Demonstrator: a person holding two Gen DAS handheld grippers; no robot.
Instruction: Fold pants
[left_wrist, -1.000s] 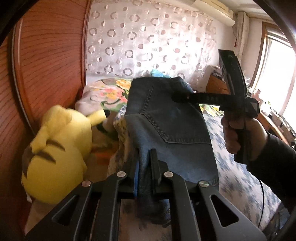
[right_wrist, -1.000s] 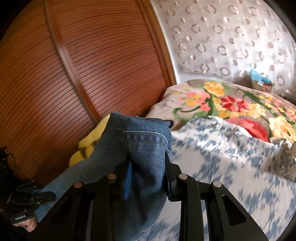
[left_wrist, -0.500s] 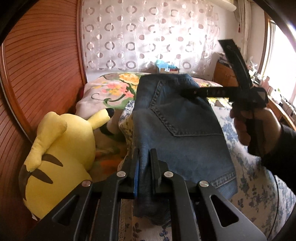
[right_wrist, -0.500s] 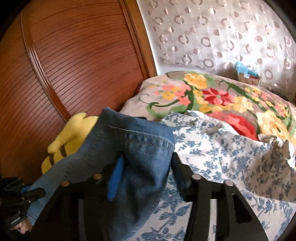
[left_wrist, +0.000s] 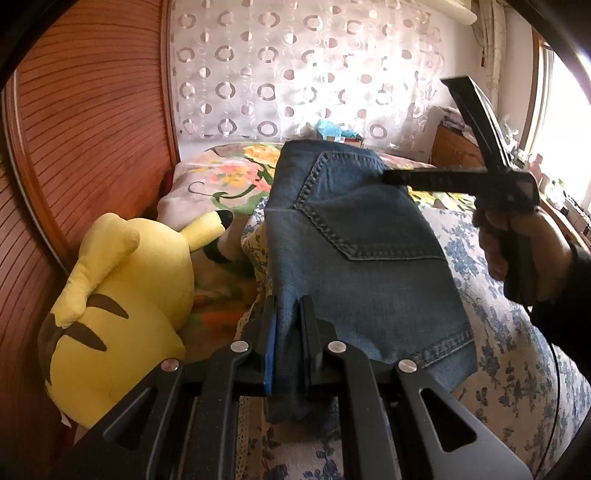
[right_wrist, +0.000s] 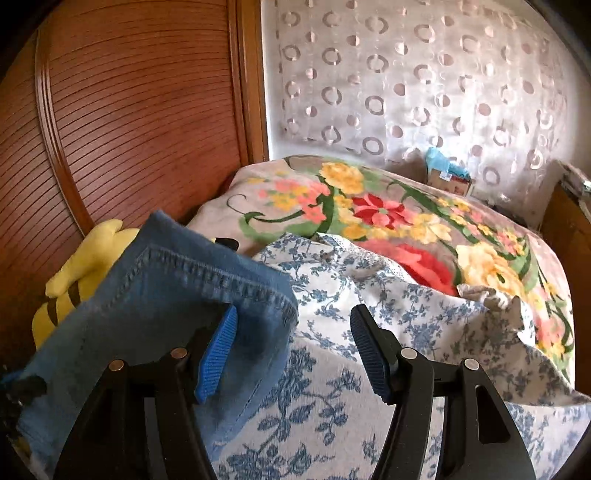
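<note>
**Fold laid down, R side let go**

L gripper (left_wrist: 288, 332) is clamped on the near edge of the folded blue denim pants (left_wrist: 354, 258). R gripper (right_wrist: 291, 354) has just been opening, jaws apart, denim corner against its L pad, prob. loose. Next: L lets go, smooth flat. Blue-floral white bedsheet (right_wrist: 424, 332) underneath, yellow plush toy (left_wrist: 122, 295) L of tongs, ribbed wood wall behind.

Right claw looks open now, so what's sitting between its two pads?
In the right wrist view, a corner of the jeans lies against the left pad; beyond it only blue floral bedsheet shows up to the other pad of the right claw.
</note>
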